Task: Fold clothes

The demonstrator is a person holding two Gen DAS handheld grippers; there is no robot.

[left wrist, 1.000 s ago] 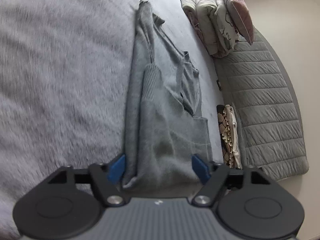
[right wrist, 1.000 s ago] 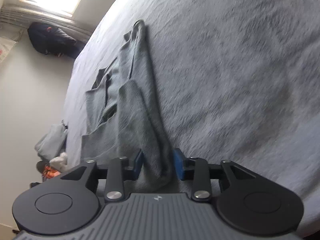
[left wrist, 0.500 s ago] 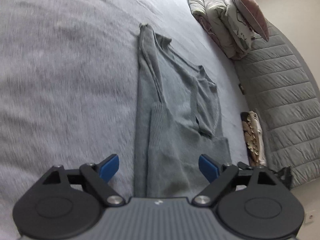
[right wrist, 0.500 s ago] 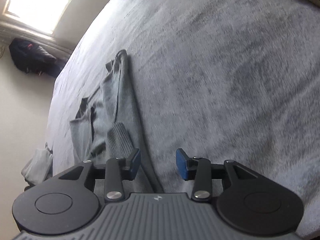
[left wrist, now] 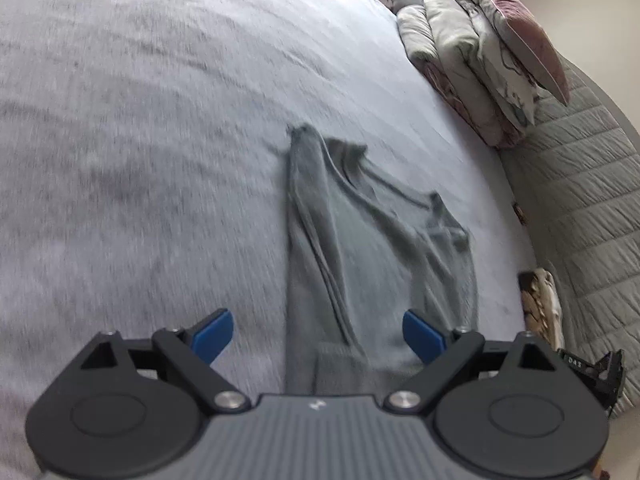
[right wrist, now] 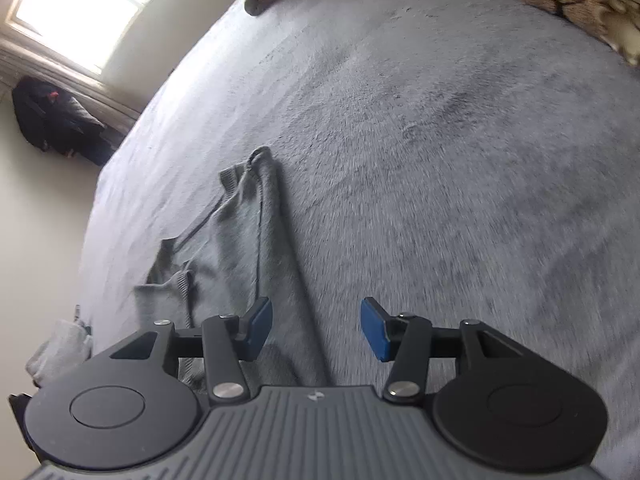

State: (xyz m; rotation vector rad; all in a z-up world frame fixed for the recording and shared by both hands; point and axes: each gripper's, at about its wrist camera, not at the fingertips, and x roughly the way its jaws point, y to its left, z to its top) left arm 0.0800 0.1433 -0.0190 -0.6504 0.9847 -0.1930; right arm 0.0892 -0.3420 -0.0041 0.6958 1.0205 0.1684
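Grey sweater (left wrist: 360, 248) lies partly folded, flat on the bed (left wrist: 140, 140). My left gripper (left wrist: 318, 336) and right gripper (right wrist: 316, 326) hover above it, fingers spread, gripping nothing.

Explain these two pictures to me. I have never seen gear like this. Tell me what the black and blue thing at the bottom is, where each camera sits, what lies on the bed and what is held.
Each picture comes from a camera mounted on a hand-held gripper, looking forward along its two blue-tipped fingers. One shows the left gripper, the other the right gripper. A person carries one in each hand.

Both stand open and hold nothing.

On the fluffy grey bed cover lies a grey knitted sweater, partly folded lengthwise. In the left view, folded pale bedding is stacked at the far end beside a quilted grey headboard.
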